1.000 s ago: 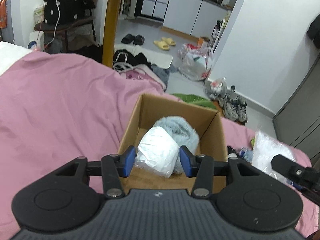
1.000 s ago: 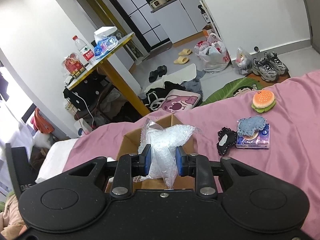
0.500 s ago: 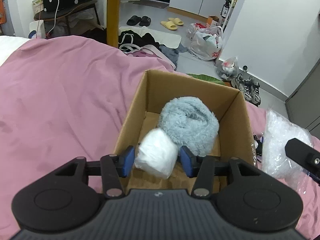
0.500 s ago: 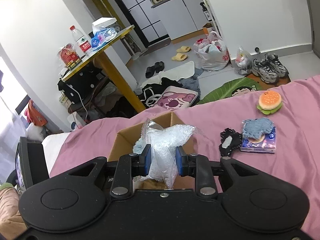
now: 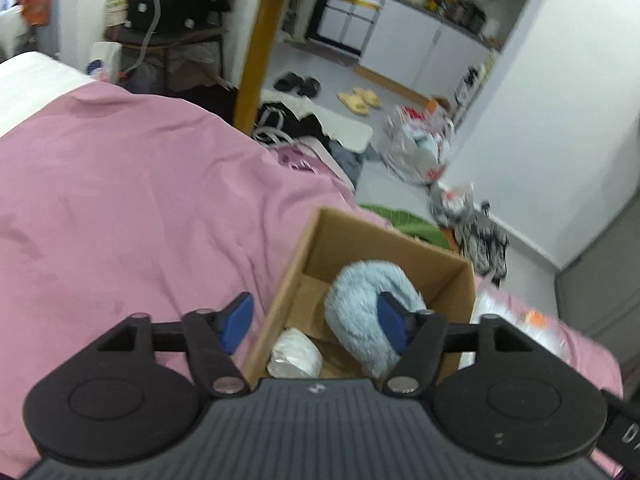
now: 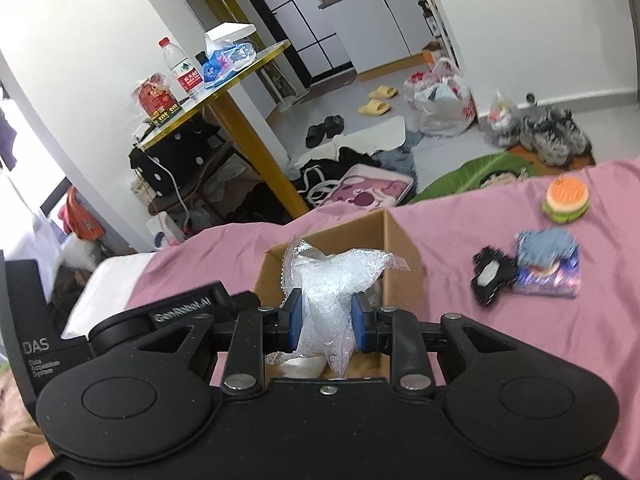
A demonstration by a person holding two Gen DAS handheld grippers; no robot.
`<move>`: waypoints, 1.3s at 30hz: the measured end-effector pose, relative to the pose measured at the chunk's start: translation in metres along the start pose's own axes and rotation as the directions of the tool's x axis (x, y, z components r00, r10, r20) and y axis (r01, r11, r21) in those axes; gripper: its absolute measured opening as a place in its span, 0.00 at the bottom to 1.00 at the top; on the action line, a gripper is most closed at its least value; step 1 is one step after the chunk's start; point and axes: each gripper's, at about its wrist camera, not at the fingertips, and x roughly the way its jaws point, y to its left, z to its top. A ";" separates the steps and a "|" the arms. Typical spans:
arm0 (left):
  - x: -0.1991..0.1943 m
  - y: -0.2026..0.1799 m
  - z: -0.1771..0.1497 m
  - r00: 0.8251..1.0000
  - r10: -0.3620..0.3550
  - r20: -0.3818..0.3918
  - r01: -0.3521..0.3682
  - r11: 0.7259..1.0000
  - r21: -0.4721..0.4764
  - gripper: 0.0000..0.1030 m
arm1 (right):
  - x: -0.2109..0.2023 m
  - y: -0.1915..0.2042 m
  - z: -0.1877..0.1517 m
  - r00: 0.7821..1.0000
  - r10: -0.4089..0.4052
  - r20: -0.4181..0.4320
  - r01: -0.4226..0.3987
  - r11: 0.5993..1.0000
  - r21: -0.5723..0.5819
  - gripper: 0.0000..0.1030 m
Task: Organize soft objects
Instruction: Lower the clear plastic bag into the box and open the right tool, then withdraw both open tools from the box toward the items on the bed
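A cardboard box [image 5: 308, 240] sits on the pink bedcover [image 5: 120, 208]. Inside it lie a fluffy light-blue roll [image 5: 360, 300] and a white soft bundle [image 5: 296, 356]. My left gripper [image 5: 314, 326] is open and empty just above the box's near edge. In the right wrist view my right gripper [image 6: 326, 322] is shut on a clear bubble-wrap bag [image 6: 332, 292] and holds it over the box [image 6: 404, 256]. A burger-shaped toy [image 6: 566, 200], a blue tissue pack with a blue knit piece [image 6: 548, 268] and a black fuzzy item [image 6: 490, 276] lie on the bed to the right.
A yellow-legged table [image 6: 240, 128] with bottles stands beyond the bed. Clothes, bags, slippers and shoes litter the floor [image 5: 320, 80]. The left gripper's body [image 6: 40, 344] shows at the left of the right wrist view.
My left gripper has opened and let the white bundle drop into the box, then shifted left and tilted up. My right gripper has carried the bubble-wrap bag closer over the box.
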 end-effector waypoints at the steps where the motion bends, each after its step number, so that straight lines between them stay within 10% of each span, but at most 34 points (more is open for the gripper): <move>1: -0.003 0.003 0.001 1.000 0.005 0.008 -0.005 1.000 -0.010 0.75 | 0.001 0.001 -0.001 1.000 0.001 -0.003 -0.001 1.000 0.002 0.25; 23: -0.006 0.041 0.000 0.993 0.106 -0.053 -0.112 0.984 -0.137 0.91 | 0.054 0.037 -0.028 0.983 -0.034 -0.180 0.027 0.999 -0.042 0.30; 39: -0.012 0.039 -0.003 0.992 0.088 -0.096 -0.100 0.986 -0.133 0.91 | 0.012 0.024 -0.012 0.995 0.020 -0.095 -0.018 1.000 0.022 0.51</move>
